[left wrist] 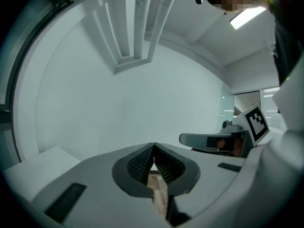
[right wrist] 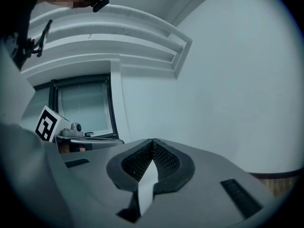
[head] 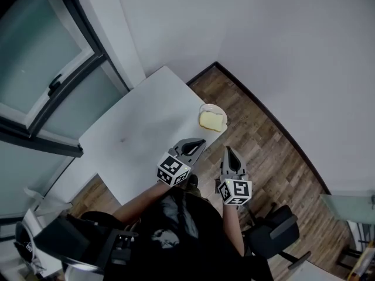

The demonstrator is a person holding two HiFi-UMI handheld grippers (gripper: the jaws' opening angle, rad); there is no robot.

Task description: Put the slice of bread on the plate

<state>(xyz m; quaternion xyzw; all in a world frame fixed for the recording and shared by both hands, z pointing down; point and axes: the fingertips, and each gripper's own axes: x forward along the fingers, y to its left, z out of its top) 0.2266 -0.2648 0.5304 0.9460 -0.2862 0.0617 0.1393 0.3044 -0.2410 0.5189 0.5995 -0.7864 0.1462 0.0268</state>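
Observation:
In the head view a yellow slice of bread (head: 212, 120) lies on a small white plate (head: 205, 106) at the right corner of the white table (head: 140, 133). Both grippers are held up in the air on the near side of the plate, pointing roughly level. My left gripper (head: 201, 141) is shut with nothing between its jaws, and its tip shows just below the bread. My right gripper (head: 227, 150) is shut and empty too, over the floor right of the table. The left gripper view shows its jaws (left wrist: 153, 147) meeting against a blank wall, and the right gripper view (right wrist: 153, 141) shows the same.
A large window (head: 41, 69) runs along the left of the table. Wood floor (head: 263, 151) lies to the right, bounded by white walls. An office chair (head: 274, 233) stands behind the person at the lower right.

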